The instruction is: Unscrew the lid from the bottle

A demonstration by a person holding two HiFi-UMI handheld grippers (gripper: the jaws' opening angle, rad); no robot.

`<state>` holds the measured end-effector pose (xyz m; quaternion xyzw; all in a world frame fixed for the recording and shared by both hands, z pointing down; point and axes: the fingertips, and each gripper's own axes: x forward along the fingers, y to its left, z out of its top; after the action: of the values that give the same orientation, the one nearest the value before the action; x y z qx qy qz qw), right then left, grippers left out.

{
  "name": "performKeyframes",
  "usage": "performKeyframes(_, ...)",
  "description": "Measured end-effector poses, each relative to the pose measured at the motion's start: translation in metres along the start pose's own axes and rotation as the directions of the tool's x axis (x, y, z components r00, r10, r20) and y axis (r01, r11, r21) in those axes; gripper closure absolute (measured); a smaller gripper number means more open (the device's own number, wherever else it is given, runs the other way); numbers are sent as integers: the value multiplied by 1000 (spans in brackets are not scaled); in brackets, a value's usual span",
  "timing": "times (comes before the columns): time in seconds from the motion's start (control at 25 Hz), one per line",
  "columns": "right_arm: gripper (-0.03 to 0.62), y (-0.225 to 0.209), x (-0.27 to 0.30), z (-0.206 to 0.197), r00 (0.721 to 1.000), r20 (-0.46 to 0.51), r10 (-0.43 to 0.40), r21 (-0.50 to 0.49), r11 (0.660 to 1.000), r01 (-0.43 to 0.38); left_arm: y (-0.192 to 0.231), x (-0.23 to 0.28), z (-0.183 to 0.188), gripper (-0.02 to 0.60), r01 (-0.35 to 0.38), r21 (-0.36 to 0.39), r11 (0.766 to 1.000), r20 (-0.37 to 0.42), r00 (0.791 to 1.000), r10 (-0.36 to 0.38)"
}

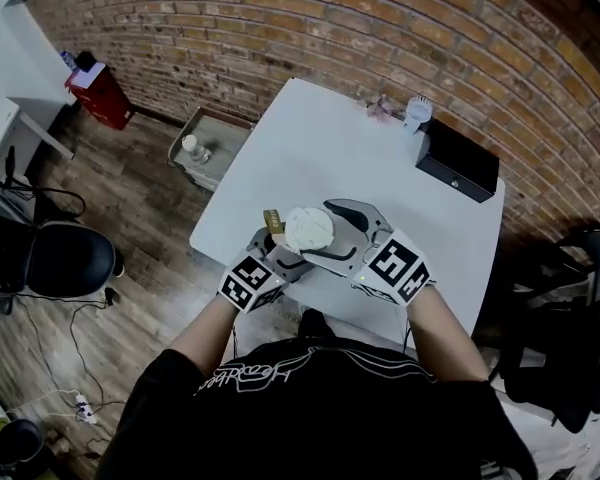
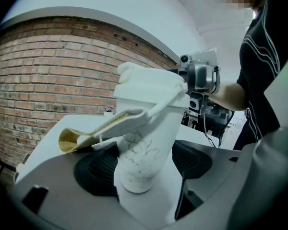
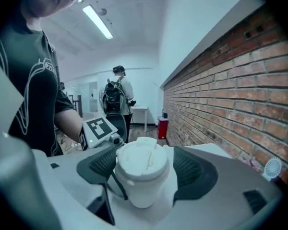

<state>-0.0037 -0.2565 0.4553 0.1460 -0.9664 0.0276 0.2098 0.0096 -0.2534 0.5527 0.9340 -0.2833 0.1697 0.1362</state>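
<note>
A white bottle point(image 2: 139, 152) with a faint flower print stands on the white table point(image 1: 380, 168) near its front edge. It carries a wide white lid point(image 1: 308, 230), and a cream strap with a gold end point(image 2: 69, 140) hangs off the lid. My left gripper point(image 2: 144, 164) is shut on the bottle's lower body, a black pad on each side. From the right, my right gripper point(image 3: 144, 171) reaches around the lid point(image 3: 141, 162). Its jaws stand wide, and a slim gap shows at the right pad point(image 3: 192, 169).
A black box point(image 1: 457, 158) and a small white fan point(image 1: 418, 111) sit at the table's far corner by the brick wall. On the floor to the left are a grey crate point(image 1: 202, 148), a red bin point(image 1: 100, 93) and a black chair point(image 1: 65, 258). A person with a backpack point(image 3: 117, 97) stands far off.
</note>
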Motion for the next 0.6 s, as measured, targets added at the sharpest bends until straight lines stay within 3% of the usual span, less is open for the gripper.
performKeyframes(0.16,271,-1,0,-7,997,17,-80,99,992,78,-1,0,1,218,2,-4,1000,-1,1000,-2)
performKeyframes(0.28,281,-1,0,-8,994,34,-104,115,988,100,0,0,0,218,5,-2,1000,-6,1000,-5)
performKeyframes(0.6,284,0,-1,-9,997,34,-63,90,994,60,-2,0,1,218,6,-4,1000,-16,1000,-6)
